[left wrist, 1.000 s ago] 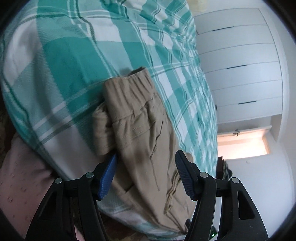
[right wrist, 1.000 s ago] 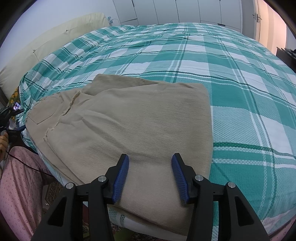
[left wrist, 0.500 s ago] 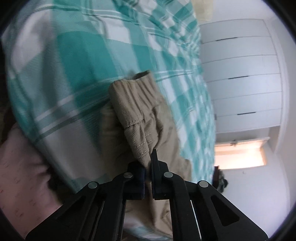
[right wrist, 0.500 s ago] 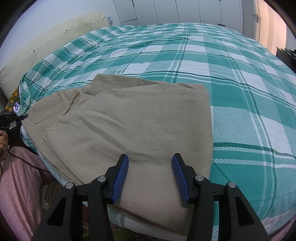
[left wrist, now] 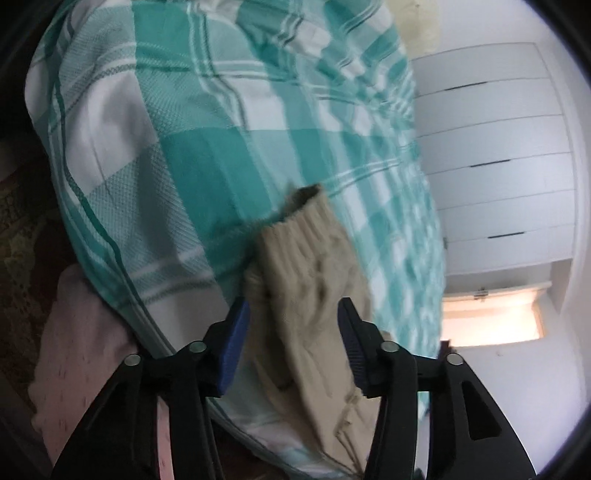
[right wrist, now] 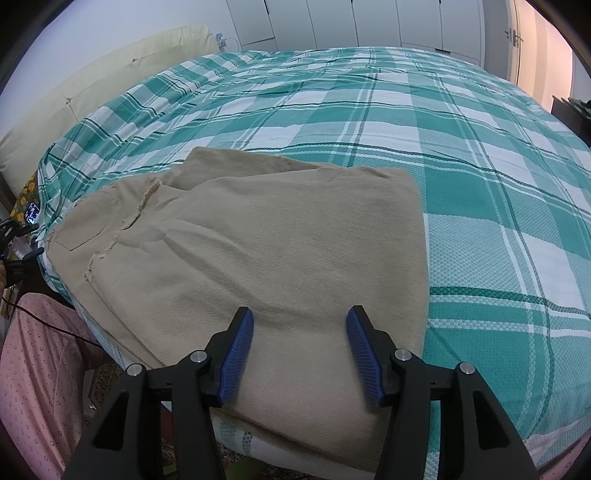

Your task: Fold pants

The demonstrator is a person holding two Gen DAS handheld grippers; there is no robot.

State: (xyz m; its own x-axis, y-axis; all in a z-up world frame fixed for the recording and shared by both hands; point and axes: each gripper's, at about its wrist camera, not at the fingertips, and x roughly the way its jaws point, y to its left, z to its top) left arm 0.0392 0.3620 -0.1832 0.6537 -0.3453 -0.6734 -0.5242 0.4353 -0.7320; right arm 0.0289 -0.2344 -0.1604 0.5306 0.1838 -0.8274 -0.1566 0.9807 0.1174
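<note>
where half a second ago it pinched the waistband, the left gripper (left wrist: 293, 339) now stands spread, its blue pads either side of the tan pants (right wrist: 258, 266) at the near edge of the checked bed (right wrist: 461, 147). the right gripper (right wrist: 300, 354), spread as before, hovers over the folded pants there.

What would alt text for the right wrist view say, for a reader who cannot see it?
Folded tan pants lie flat at the near edge of a bed covered in green and white plaid, with the open right gripper hovering over their near edge. A cream headboard and white wardrobe doors stand behind.
</note>
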